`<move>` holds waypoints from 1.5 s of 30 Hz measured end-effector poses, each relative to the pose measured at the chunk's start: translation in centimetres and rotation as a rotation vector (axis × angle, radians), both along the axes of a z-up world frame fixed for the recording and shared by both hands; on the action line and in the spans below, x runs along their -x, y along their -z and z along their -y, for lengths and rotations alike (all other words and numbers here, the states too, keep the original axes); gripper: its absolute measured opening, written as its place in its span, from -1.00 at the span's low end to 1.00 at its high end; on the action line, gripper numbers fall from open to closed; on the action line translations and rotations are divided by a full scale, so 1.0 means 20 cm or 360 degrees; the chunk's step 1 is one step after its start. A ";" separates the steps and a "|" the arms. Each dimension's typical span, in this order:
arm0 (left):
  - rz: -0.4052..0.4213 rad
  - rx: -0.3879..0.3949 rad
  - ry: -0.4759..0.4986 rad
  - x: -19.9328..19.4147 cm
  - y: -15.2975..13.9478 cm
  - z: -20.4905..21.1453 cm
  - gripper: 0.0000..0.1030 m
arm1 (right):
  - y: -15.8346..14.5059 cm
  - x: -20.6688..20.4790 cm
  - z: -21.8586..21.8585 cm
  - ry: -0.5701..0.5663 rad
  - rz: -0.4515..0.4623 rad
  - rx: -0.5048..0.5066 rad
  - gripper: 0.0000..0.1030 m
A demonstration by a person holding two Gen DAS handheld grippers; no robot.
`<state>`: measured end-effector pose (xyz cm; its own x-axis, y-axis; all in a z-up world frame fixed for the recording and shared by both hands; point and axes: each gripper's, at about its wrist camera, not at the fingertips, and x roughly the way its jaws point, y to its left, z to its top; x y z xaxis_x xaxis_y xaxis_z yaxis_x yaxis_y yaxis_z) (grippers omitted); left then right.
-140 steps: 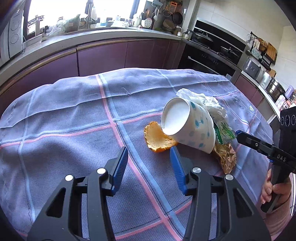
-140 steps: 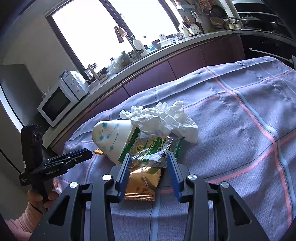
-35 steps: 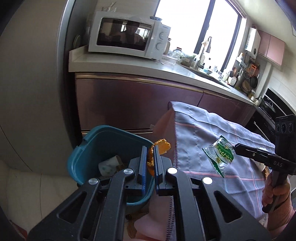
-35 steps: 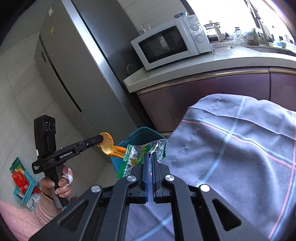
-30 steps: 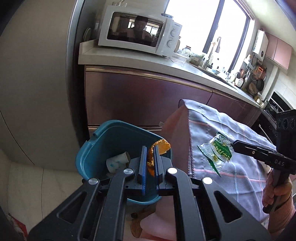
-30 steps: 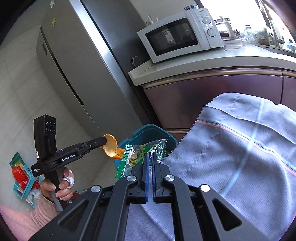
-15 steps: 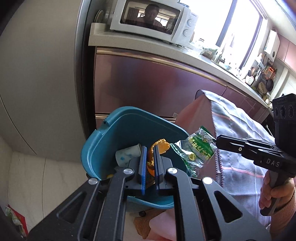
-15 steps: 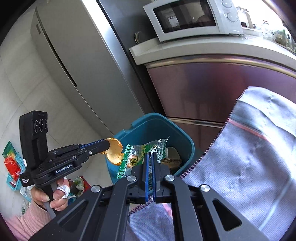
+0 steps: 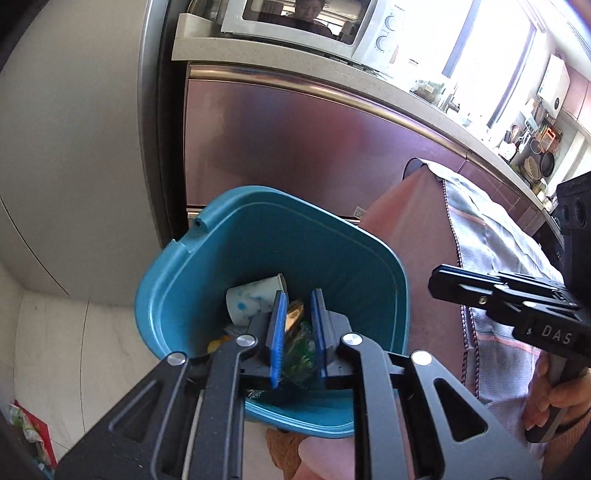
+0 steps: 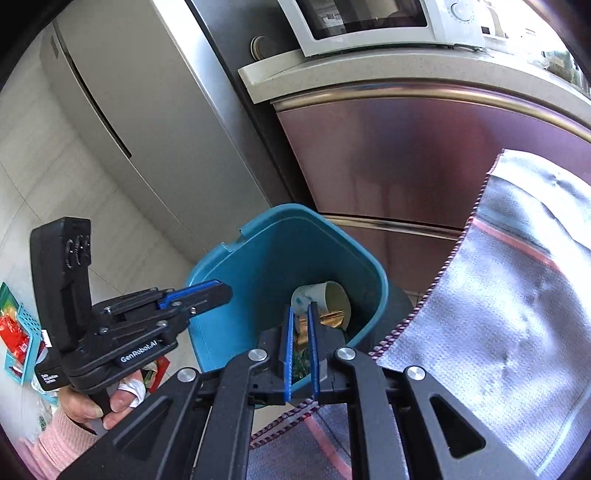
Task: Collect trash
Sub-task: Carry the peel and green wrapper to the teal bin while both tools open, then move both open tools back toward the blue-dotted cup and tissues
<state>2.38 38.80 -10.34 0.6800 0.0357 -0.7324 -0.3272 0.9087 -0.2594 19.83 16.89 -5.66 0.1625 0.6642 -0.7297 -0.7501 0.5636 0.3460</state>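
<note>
A teal bin [image 9: 207, 258] stands on the floor beside the cloth-covered table. In it lie a white paper cup [image 9: 247, 299] with blue dots, a green wrapper [image 9: 299, 350] and an orange scrap [image 9: 214, 347]. My left gripper [image 9: 298, 295] hangs over the bin, its jaws opening with nothing gripped; a golden piece [image 9: 295, 317] shows through the gap, down in the bin. My right gripper [image 10: 301, 308] is also above the bin [image 10: 258, 251], jaws opening and empty, with the cup [image 10: 328, 299] just beyond. Each wrist view shows the other gripper, the right [image 9: 439, 284] and the left [image 10: 221, 291], with bare tips.
The lilac checked tablecloth [image 10: 498, 295] hangs right of the bin. Purple cabinets [image 9: 295, 147] with a microwave [image 9: 306, 22] on top stand behind it, and a steel fridge [image 10: 147, 110] to the left. A small teal basket of red packets [image 10: 14, 332] sits on the floor.
Both grippers have come down over the bin. The orange peel has left the left gripper and the green wrapper has left the right one; both pairs of jaws have parted slightly.
</note>
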 end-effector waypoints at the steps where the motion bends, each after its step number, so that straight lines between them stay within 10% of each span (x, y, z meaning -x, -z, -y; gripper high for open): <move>1: 0.0002 -0.0001 0.0004 0.00 0.00 0.01 -0.69 | 0.00 0.00 0.01 0.0003 0.0002 -0.0005 -0.84; 20: 0.0353 -0.0121 0.0359 0.10 -0.30 0.48 -0.10 | -0.24 0.20 0.57 0.0138 0.0214 -0.0224 -0.58; 45: 0.0357 -0.0094 0.1084 -0.19 -0.34 1.51 0.06 | -0.15 0.37 1.88 0.1078 0.0293 -0.0232 -0.43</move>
